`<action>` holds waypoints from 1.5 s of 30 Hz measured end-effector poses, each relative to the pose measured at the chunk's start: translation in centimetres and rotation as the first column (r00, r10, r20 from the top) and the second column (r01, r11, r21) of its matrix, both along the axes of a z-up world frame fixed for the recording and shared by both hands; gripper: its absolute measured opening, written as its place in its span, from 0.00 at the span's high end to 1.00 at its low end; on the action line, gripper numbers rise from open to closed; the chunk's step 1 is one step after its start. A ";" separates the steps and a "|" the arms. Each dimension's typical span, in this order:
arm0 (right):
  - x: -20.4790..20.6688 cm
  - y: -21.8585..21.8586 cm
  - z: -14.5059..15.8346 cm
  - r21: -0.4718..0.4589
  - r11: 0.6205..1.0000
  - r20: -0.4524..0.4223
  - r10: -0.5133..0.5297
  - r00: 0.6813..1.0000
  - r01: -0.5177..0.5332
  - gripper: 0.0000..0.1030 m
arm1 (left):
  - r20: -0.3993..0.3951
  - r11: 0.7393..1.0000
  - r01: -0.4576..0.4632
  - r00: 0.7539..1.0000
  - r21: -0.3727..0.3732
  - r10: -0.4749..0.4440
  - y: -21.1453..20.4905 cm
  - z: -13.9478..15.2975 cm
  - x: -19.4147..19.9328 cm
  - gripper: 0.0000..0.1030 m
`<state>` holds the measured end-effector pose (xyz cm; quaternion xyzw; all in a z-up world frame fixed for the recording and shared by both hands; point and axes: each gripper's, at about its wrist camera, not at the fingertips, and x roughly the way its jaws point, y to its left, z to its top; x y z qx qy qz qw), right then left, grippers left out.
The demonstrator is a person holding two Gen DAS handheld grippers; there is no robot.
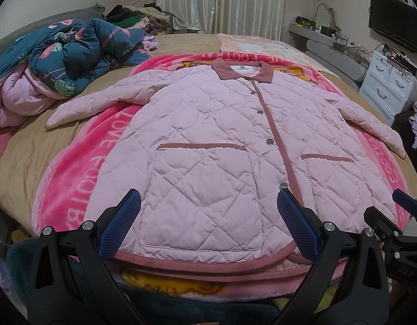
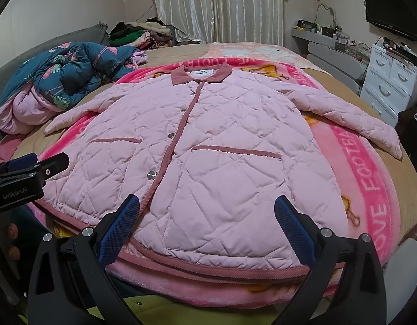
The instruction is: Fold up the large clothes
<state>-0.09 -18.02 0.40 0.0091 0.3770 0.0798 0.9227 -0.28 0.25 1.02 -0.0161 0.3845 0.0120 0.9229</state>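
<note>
A pink quilted jacket with a darker pink collar, trim and pocket edges lies flat and buttoned, front up, on a pink blanket, sleeves spread to both sides. It also shows in the right wrist view. My left gripper is open and empty, held just above the jacket's hem on its left half. My right gripper is open and empty above the hem on the right half. The right gripper's edge also shows in the left wrist view, and the left gripper's edge in the right wrist view.
A crumpled blue flamingo-print quilt lies at the bed's far left, with a pile of clothes behind it. White drawers and a wall screen stand to the right. Curtains hang behind the bed.
</note>
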 end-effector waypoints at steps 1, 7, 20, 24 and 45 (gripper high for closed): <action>0.0 0.0 0.0 0.001 1.000 -0.001 0.000 1.000 0.000 0.04 | 0.001 1.000 0.000 1.000 0.000 0.000 0.0 -0.1 0.0 0.09; 0.1 -0.3 0.0 0.011 1.000 -0.006 -0.008 1.000 0.008 0.04 | 0.002 1.000 -0.001 1.000 0.001 0.001 -0.2 0.2 0.0 0.09; 0.1 -0.4 -0.1 0.010 1.000 -0.008 -0.009 1.000 0.009 0.04 | 0.003 1.000 0.003 1.000 0.010 -0.003 -0.6 0.4 0.0 0.09; 0.1 -0.4 -0.1 0.011 1.000 -0.007 -0.009 1.000 0.009 0.04 | 0.003 1.000 0.005 1.000 0.009 -0.005 -0.7 0.3 0.0 0.09; 2.2 -0.9 -0.2 0.002 1.000 0.012 -0.011 1.000 0.011 0.04 | -0.009 1.000 0.015 1.000 0.011 -0.014 -0.9 0.6 1.0 0.09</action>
